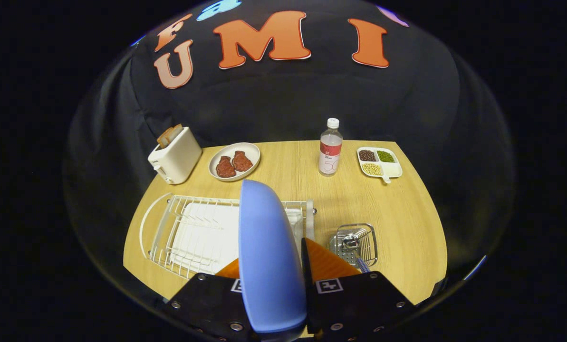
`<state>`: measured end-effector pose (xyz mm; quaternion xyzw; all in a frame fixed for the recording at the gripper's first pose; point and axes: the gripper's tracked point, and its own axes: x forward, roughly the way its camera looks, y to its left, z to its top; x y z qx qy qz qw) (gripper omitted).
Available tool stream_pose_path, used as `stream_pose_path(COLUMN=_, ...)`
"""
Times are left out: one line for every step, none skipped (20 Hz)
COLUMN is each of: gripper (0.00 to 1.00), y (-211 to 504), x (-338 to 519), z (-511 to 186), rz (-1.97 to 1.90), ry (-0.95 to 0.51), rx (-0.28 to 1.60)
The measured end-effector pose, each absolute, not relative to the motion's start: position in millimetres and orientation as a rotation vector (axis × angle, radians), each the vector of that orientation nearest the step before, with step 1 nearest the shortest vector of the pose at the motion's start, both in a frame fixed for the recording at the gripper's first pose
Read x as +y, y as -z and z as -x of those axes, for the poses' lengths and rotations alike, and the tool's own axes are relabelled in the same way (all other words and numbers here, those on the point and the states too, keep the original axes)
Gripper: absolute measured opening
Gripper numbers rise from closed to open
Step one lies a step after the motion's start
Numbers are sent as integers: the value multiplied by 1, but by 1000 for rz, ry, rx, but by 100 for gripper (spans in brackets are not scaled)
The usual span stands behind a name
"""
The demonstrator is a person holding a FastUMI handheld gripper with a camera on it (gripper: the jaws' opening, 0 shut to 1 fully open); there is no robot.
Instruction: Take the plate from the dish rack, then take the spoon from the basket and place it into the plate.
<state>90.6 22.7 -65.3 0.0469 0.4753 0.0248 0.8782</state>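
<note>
A wooden table point(397, 213) spreads out below and ahead of the camera, backed by a black cloth wall. Closest in and largest is a blue plate point(269, 256), held on edge and upright between the two fingers point(312, 266), which are clamped on its lower part, one on each side. The plate is lifted above a white wire dish rack point(193, 232) that sits on the near left part of the table, over a white drip tray. The plate's upper edge rises in front of the rack's right end.

Beyond the rack, at the far left corner of the table, stands a white toaster point(175, 155) with slices of toast poking out of its top. Just to the right of the toaster is a round white plate with two reddish pieces of meat point(234, 162).

A clear water bottle point(330, 147) with a white cap and red label stands upright near the far middle edge. To its right lies a white divided dish point(379, 163) holding dark, green and pale beans in separate compartments.

Just right of the fingers, near the rack, sits a small metal wire basket point(353, 243) with a spoon point(352, 243) lying inside it.
</note>
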Motion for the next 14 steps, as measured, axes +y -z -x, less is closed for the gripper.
stream_pose_path(gripper=34, y=64, x=25, z=-78, rz=-118, ry=-72, rx=988)
stream_pose_path(gripper=34, y=63, x=27, z=-66, rz=-135, ry=-90, rx=987)
stream_pose_path(gripper=34, y=64, x=28, z=-53, rz=-151, ry=-105, rx=987)
stream_pose_path(gripper=34, y=67, x=28, z=-41, rz=-159, ry=-115, rx=988)
stream_pose_path(gripper=34, y=70, x=29, z=-29, rz=-166, ry=-127, rx=990)
stream_pose_path(gripper=34, y=76, x=29, z=-18, rz=-178, ry=-136, rx=996)
stream_pose_path(gripper=35, y=83, x=32, z=-7, rz=-200, ry=-148, rx=1006)
stream_pose_path(gripper=35, y=88, x=34, z=2, rz=-232, ry=-157, rx=1016)
stream_pose_path(gripper=35, y=95, x=34, z=13, rz=-264, ry=-158, rx=1028)
stream_pose_path(gripper=35, y=102, x=34, z=15, rz=-288, ry=-142, rx=1020)
stream_pose_path(gripper=35, y=110, x=37, z=25, rz=-311, ry=-156, rx=1035)
stream_pose_path(gripper=35, y=111, x=40, z=30, rz=-345, ry=-159, rx=1034)
stream_pose_path(gripper=35, y=115, x=44, z=36, rz=-365, ry=-167, rx=1035)
stream_pose_path(gripper=35, y=120, x=45, z=41, rz=-375, ry=-177, rx=1038)
